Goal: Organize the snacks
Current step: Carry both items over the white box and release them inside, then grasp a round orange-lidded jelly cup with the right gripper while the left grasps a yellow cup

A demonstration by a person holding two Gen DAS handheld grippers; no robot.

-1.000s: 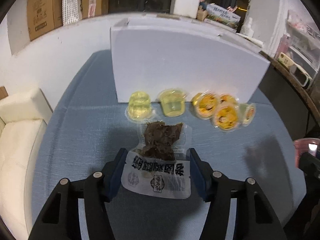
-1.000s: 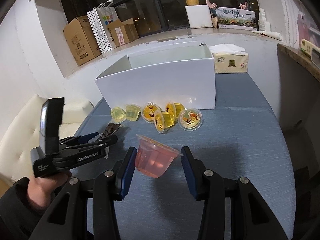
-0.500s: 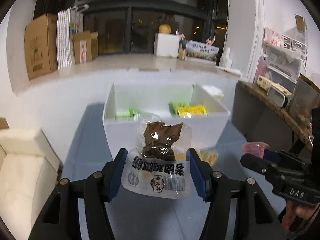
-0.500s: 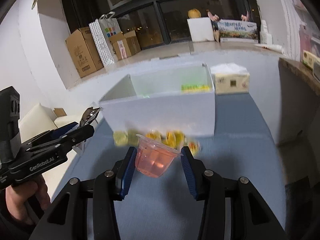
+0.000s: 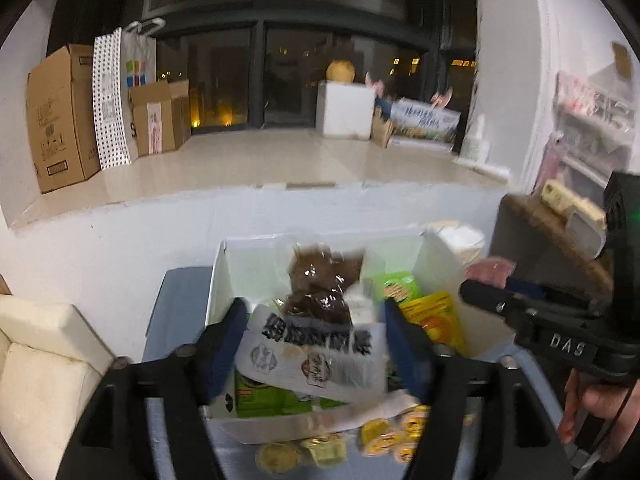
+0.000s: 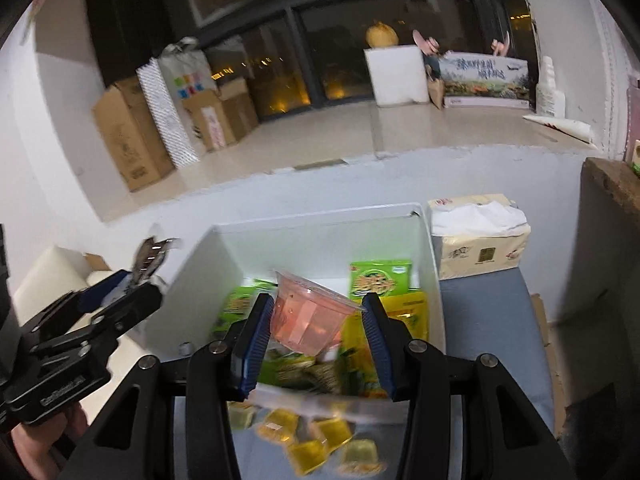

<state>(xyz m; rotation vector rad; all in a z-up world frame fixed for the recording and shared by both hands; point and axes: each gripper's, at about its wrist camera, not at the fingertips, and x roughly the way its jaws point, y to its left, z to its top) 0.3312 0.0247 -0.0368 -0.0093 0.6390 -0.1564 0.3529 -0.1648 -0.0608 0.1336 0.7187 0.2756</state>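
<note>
- Overhead, both grippers hang above the white box (image 6: 200,280), each with a snack in its grasp. The left gripper (image 5: 312,344) is clenched on a clear meat pouch (image 5: 320,336) with a printed white label; the right gripper (image 6: 316,344) is clamped around a pink jelly cup (image 6: 308,316), its foil rim tilted toward the box's far wall.
- Inside the box lie green packets (image 6: 380,280) and a yellow packet (image 6: 404,320), so the floor of the box is already partly covered (how deep the pile runs cannot be told).
- Just outside the box's near wall, a cluster of small yellow jelly cups (image 6: 312,436) sits on the blue table (image 6: 480,320), not yet put away.
- Beside the box's far right corner stands a tissue pack (image 6: 476,240).
- Risk one: the two grippers are close together over the box's opening, and a release made at once could knock one tool against the other or send one snack onto the other.
- Risk two: the pink jelly cup is held by its sloping sides and already leans; a squeeze too light could let it slide out early, too hard could buckle the thin wall or pop the seal.
- Risk three: the meat pouch is limp and juts well past the pads toward the box's far wall, so on release it may catch the rim and drape over the edge rather than drop in.
- Risk four: a low sweep over the box's near wall could scatter the small yellow jelly cups below.
</note>
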